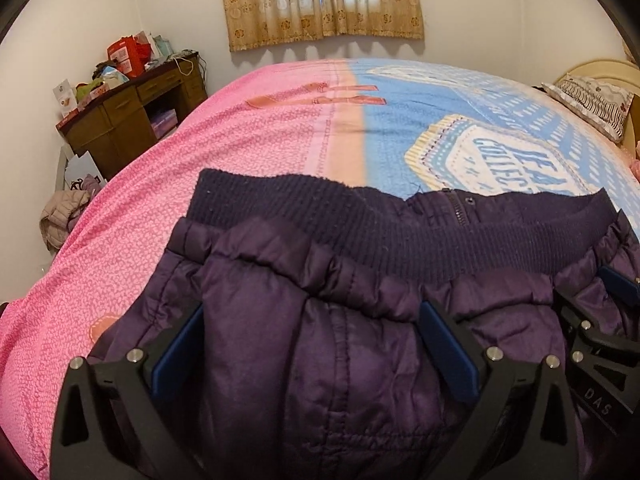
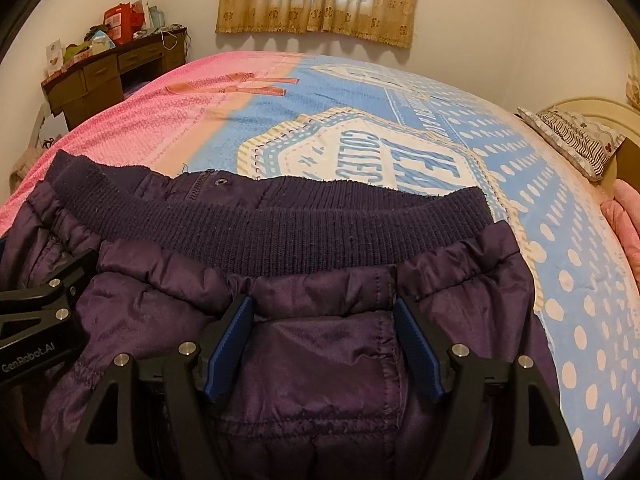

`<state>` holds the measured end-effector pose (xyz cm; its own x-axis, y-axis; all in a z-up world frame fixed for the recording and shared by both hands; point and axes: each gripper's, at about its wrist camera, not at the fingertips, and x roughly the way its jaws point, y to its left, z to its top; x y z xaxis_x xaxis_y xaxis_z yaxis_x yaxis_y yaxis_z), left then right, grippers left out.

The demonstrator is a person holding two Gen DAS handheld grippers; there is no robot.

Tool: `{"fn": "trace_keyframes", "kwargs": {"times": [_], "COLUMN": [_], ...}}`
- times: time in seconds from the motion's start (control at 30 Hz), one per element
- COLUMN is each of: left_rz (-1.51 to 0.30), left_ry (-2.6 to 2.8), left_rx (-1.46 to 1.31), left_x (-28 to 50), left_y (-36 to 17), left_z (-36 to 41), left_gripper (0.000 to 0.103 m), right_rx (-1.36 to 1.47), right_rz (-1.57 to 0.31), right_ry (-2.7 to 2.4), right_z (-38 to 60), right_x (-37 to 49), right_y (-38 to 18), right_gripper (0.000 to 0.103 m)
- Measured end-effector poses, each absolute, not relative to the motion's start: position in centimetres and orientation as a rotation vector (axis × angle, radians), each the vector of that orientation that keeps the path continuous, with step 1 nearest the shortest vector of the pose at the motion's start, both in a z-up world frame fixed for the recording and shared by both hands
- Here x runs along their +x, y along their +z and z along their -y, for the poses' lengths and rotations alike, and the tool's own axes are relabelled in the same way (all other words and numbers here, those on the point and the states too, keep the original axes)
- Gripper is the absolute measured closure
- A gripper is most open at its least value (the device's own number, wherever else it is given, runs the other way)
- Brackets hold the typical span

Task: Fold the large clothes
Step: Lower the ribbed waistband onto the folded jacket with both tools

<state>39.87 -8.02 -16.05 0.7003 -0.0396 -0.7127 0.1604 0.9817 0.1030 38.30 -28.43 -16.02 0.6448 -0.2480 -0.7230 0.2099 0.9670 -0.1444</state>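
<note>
Purple puffer jacket [image 1: 320, 340] fills lower frame, ribbed hem [image 2: 280, 224] toward the blue-pink bedspread [image 1: 260, 140]. Left gripper [image 1: 308, 344] and right gripper [image 2: 324, 344] both released, jaws astride the fabric, probably letting the fold settle flat.

Soft, even indoor light; daylight glows through the curtain [image 1: 324, 0] at the top, which casts scalloped shadows on the wall below. Both fisheye views bulge strongly, with dark vignetted corners. Sharp focus, no glare.
</note>
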Motion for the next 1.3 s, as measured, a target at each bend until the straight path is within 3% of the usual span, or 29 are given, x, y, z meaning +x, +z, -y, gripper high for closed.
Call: {"fn": "trace_keyframes", "kwargs": {"times": [1.3], "left_rz": [-0.785], "left_ry": [-0.055], "left_rx": [0.242], "left_x": [40.0], "left_y": [-16.5], "left_z": [9.1], "left_gripper": [0.000], "right_rx": [-0.196], "right_rz": [-0.851], "right_ry": [-0.334], "right_z": [26.6], "right_x": [38.9], "right_y": [-16.5], "right_gripper": [0.029]}}
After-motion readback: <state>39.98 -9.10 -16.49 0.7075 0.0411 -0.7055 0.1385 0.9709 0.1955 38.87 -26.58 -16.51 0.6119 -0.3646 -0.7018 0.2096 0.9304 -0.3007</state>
